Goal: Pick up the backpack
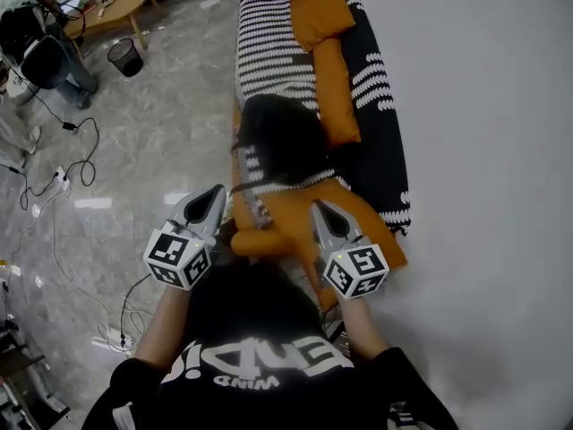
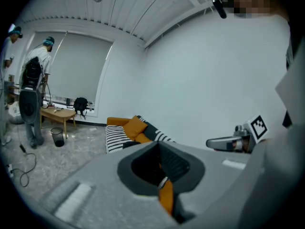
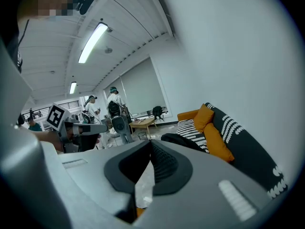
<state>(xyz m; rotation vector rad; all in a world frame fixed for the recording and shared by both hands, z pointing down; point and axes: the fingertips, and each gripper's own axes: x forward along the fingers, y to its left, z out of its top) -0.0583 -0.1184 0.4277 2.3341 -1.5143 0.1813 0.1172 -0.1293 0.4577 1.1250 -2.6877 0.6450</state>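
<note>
A black backpack lies on the seat of an orange sofa, against a black-and-white striped cover. It shows as a dark lump just past the jaws in the left gripper view and in the right gripper view. My left gripper and right gripper are held side by side at the sofa's near end, short of the backpack, pointing toward it. In both gripper views the jaws are shut with nothing between them.
Orange cushions lie along the sofa's back, next to a white wall. On the marble floor to the left are cables, a black bin and a low wooden table. People stand at the far left.
</note>
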